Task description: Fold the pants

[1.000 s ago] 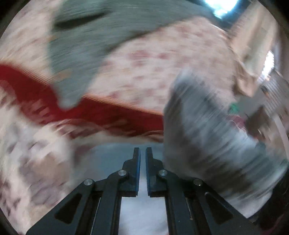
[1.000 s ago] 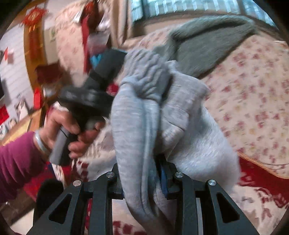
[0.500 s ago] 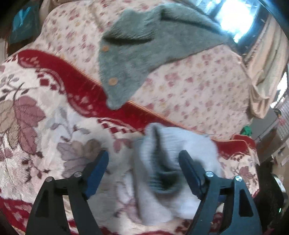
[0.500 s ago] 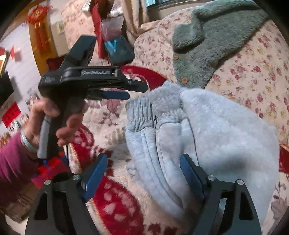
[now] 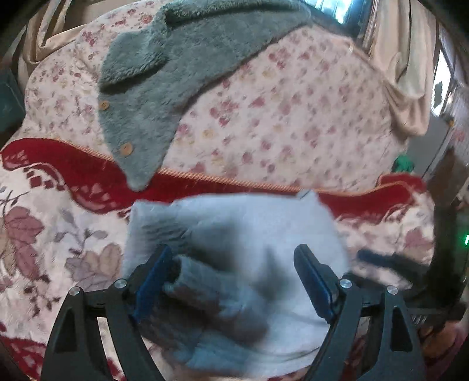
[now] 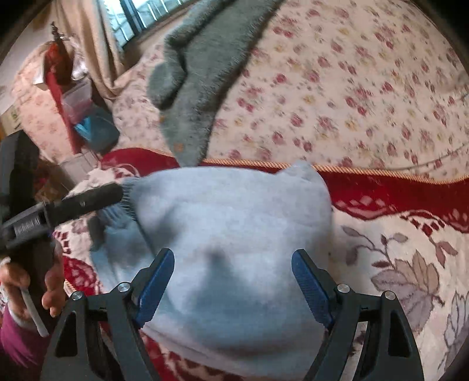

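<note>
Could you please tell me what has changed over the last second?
The right tongs, earlier clamped on the light grey fleece pants, have opened and released them. The left tongs opened too. The pants now lie bundled on the sofa; the grey-green fuzzy cardigan hasn't moved.

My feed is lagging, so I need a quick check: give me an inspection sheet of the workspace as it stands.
Surface: floral and red patterned sofa cover.
Job's things: light grey pants lie bunched in a folded bundle on the seat; ribbed cuffs toward the left.
Clutter: grey fleece cardigan with wooden buttons, draped over the floral backrest.
Grippers: left tool open, straddling the pants; right tool open above the pants, gripping nothing.
Cables: nothing seen.
Surroundings: beige curtain, window, red hanging ornament.
</note>
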Demonstrator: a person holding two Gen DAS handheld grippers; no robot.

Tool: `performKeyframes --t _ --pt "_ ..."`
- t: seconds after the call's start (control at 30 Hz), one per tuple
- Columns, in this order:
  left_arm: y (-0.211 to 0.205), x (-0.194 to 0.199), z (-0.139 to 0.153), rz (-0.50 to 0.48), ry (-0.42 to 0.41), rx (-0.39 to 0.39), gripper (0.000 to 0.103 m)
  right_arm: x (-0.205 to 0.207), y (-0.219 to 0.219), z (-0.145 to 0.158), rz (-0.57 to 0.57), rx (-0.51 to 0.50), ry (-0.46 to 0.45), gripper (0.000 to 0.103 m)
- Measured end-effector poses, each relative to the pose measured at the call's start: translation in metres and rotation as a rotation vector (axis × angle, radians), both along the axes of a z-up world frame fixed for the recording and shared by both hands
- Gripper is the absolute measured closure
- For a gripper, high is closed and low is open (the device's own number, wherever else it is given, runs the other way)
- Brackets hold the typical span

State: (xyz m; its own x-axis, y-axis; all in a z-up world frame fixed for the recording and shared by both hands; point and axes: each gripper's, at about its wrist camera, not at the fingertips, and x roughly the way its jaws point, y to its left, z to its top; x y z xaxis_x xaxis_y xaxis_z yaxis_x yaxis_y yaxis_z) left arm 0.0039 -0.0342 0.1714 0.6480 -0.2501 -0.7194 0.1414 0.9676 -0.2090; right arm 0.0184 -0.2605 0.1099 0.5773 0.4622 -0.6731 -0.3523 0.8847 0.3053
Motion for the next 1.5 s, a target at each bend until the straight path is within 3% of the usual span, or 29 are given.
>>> performKeyframes --t 0.13,0.23,0.33,0.5,0.63,0.7,0.83,0.9,1.07,1.27,1.5 --pt "0.017 -0.014 -0.024 0.016 0.062 0.027 0.019 0.0 0.002 -0.004 0.008 -0.007 0.006 0.016" --pt "0.033 -0.024 -0.048 0.027 0.11 -0.021 0.019 -0.005 0.013 -0.007 0.049 0.015 0.005 0.016" --pt "0.039 -0.034 -0.059 0.03 0.1 -0.048 0.019 -0.02 0.033 -0.011 0.126 0.005 -0.012 0.016" --pt "0.044 -0.041 -0.071 0.061 0.101 -0.116 0.017 -0.048 0.065 -0.029 0.164 -0.21 -0.135 0.016" --pt "0.059 -0.05 -0.086 0.096 0.158 -0.235 0.014 -0.063 0.071 -0.04 0.19 -0.296 -0.194 0.016" --pt "0.062 -0.057 -0.083 0.113 0.167 -0.247 0.014 -0.063 0.067 -0.037 0.209 -0.285 -0.171 0.016" --pt "0.048 -0.073 -0.046 0.113 0.062 -0.078 0.014 -0.059 0.048 -0.021 0.217 -0.203 -0.133 0.016" --pt "0.043 -0.077 -0.029 0.103 0.024 -0.047 0.014 -0.052 0.031 -0.013 0.177 -0.131 -0.098 0.016" --pt "0.035 -0.072 -0.005 0.077 -0.014 -0.09 0.011 -0.029 -0.003 -0.006 0.09 -0.019 -0.017 0.013" --pt "0.013 -0.049 -0.005 0.099 -0.034 -0.038 0.01 -0.014 -0.031 -0.004 -0.002 0.013 0.015 0.009" --pt "0.013 -0.031 -0.007 0.11 -0.053 -0.004 0.01 0.012 -0.069 -0.03 -0.076 0.107 0.143 0.007"
